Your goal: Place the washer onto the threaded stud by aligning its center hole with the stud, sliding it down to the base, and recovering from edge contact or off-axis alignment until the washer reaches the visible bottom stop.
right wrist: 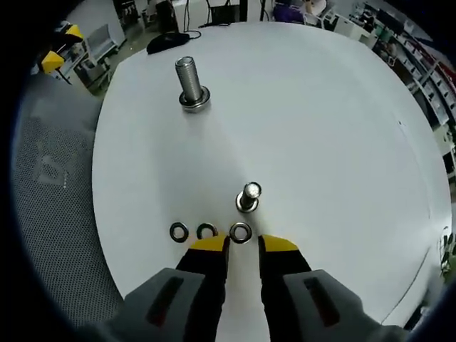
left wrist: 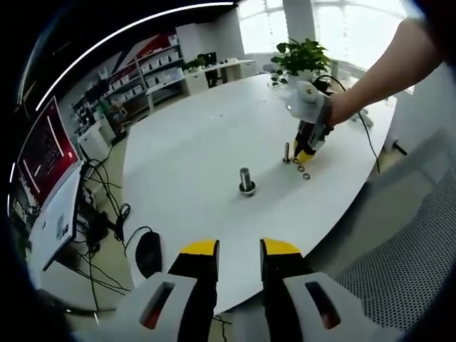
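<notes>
A large white table (left wrist: 192, 149) with a curved edge carries all the task hardware; in the left gripper view a black computer mouse (left wrist: 148, 254) lies at its near edge, a potted plant (left wrist: 303, 57) stands at its far end, and a monitor (left wrist: 44, 153) with a red screen stands off the table to the left. In that view the left gripper (left wrist: 239, 251) hangs over the table's near edge, its yellow-tipped jaws parted by a narrow gap and holding nothing. Across the table a person's hand (left wrist: 310, 100) grips the right gripper (left wrist: 305, 153), which points down at the tabletop beside the small stud. In the right gripper view the right gripper (right wrist: 243, 246) has its jaws slightly apart with nothing between them, the tips lowered close to the row of washers. A large threaded stud (right wrist: 190, 82) stands upright on its round base at the far side of that view, well apart from the rest. A small threaded stud (right wrist: 248, 197) stands upright just beyond the right jaw. Three washers lie flat in a row near the jaw tips: the left washer (right wrist: 179, 231), the middle washer (right wrist: 206, 231) touching the left jaw tip, and the right washer (right wrist: 240, 232) just beside the small stud's base.
</notes>
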A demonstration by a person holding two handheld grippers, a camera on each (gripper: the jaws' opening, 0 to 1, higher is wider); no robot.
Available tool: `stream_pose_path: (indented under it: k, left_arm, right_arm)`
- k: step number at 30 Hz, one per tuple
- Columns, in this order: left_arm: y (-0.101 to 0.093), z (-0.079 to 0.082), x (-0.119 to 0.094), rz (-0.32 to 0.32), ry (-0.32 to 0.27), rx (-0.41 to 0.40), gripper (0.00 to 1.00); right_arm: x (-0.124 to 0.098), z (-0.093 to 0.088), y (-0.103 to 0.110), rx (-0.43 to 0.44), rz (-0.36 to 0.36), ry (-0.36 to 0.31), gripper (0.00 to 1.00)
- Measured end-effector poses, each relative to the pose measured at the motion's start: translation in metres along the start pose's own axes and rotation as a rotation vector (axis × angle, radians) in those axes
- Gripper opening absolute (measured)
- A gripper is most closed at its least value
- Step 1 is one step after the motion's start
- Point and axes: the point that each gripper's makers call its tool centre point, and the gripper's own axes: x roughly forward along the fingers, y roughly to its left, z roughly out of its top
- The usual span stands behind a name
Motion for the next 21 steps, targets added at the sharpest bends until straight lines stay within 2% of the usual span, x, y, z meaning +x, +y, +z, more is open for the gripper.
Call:
stream_pose_path:
  k: [15, 18, 21]
  left_arm:
    - [0.0002, -0.0004, 0.0001, 0.003, 0.002, 0.004, 0.21]
    - [0.0012, -0.0002, -0.0005, 0.006, 0.0, -0.001, 0.21]
    - [0.001, -0.0008, -0.0005, 0.007, 0.002, 0.003, 0.2]
  right_arm:
    - [0.0029, 0.0038, 0.0014, -0.05, 0.007, 0.02, 0.17]
    - [0.0039, 0.0052, 0.0003, -0.043, 0.02, 0.057, 0.17]
    - [0.0032, 0.0053, 0.0021, -0.081, 0.024, 0.108, 0.16]
